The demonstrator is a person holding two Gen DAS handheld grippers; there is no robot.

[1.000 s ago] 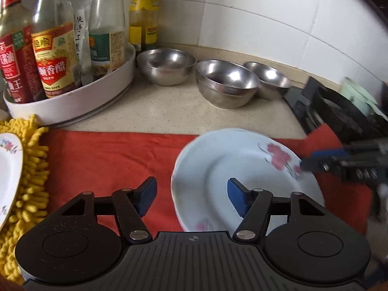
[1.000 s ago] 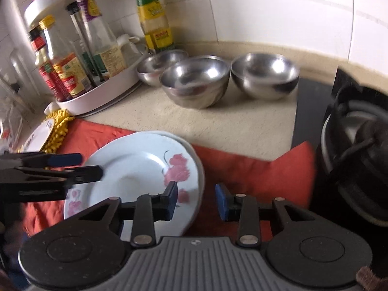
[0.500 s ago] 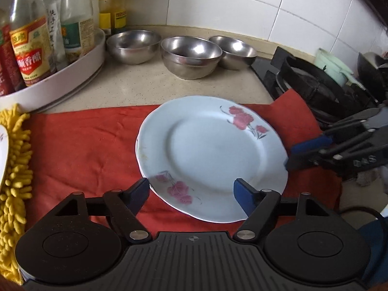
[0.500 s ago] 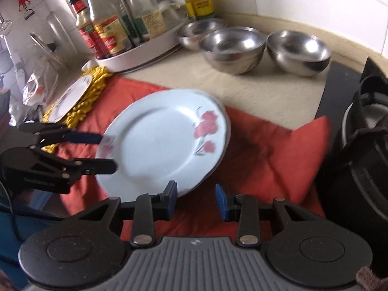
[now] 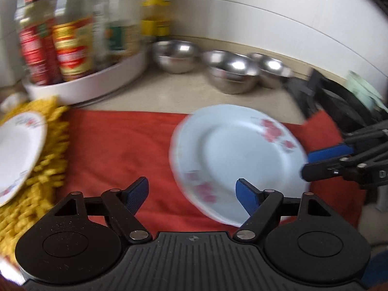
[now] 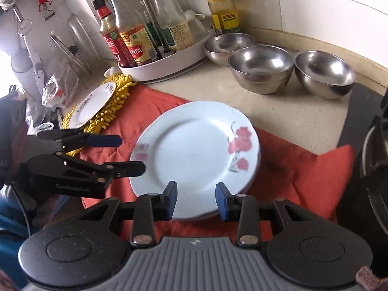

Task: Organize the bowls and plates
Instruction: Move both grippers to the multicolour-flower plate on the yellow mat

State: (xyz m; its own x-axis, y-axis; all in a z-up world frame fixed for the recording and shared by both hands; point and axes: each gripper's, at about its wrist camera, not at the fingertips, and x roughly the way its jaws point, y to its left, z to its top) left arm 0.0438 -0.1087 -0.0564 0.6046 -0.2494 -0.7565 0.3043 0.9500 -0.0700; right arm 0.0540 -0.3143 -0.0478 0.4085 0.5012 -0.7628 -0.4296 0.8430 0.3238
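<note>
A white plate with red flowers (image 6: pixel 194 152) (image 5: pixel 237 155) lies on the red cloth (image 6: pixel 303 177), and a second rim shows just under it. My left gripper (image 5: pixel 192 192) (image 6: pixel 133 154) sits off the plate's left edge. Its jaws are opening and nothing is between them. My right gripper (image 6: pixel 196 198) (image 5: pixel 305 165) stands at the plate's opposite rim, pads a little apart and pressing on nothing. Another flowered plate (image 6: pixel 93 104) (image 5: pixel 17 155) rests on a yellow mat (image 6: pixel 109 114). Three steel bowls (image 6: pixel 228 46) (image 6: pixel 262 68) (image 6: pixel 325 72) stand by the tiled wall.
A white round tray of sauce bottles (image 6: pixel 169 65) (image 5: pixel 97 87) stands at the back left. A black stove with a pot (image 6: pixel 363 121) borders the cloth on the right. Plastic bags (image 6: pixel 58 89) lie at the far left. Bare counter (image 6: pixel 291 111) runs between cloth and bowls.
The left gripper's jaws have widened and it has drawn off the plate toward the left; the plate on the mat is back in view. The right gripper has tilted, so the plate's rim is nearer its pads.
</note>
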